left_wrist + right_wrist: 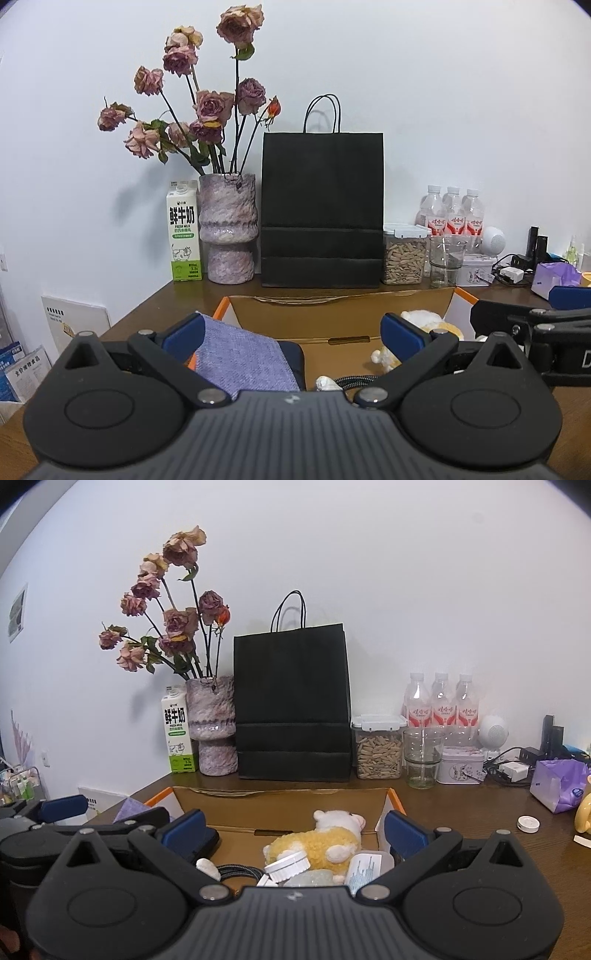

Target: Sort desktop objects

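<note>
Much is already sorted into the cardboard box (280, 805): plush toy (325, 843), cloth (243, 354), jars. A white cap (528, 824), perhaps unsorted, is seen far right. Both left gripper (291, 332) and right gripper (295, 830) are held wide open, empty.

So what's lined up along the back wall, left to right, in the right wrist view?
milk carton → vase of dried roses → black paper bag → jar of seeds → empty glass → white tin → chargers and cables → purple tissue pack
</note>
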`<state>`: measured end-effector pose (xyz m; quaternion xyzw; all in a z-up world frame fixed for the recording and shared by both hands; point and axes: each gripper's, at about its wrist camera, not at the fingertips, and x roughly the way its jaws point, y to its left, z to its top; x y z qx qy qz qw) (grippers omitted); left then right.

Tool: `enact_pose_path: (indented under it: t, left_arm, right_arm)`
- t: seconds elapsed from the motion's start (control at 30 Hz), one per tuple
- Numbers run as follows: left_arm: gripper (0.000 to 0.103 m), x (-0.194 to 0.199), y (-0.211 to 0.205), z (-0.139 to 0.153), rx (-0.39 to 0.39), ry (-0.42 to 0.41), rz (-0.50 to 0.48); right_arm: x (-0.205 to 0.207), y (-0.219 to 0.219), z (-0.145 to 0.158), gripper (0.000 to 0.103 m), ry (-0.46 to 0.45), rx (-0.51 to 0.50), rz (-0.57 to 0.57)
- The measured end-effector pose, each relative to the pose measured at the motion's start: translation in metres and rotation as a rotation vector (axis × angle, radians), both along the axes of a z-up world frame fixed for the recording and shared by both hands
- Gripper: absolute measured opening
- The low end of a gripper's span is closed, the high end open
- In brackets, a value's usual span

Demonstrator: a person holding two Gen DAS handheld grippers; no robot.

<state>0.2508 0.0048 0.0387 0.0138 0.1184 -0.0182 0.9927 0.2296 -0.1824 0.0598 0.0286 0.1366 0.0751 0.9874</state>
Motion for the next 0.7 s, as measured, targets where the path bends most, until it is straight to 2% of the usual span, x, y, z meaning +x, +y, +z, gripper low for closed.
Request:
enact_pose_path:
  t: [0.4, 0.7]
  left_arm:
    - [0.103, -0.036, 0.016, 0.004, 0.013, 0.01, -0.02]
    - [0.103, -0.056, 0.032, -0.006, 0.022, 0.063, -0.009]
  right_arm:
    - [-0.036, 0.001, 0.001, 0.103, 0.025, -0.034, 0.028]
    - [-0.056, -0.002, -0.022, 0.103, 0.106, -0.061, 0.047]
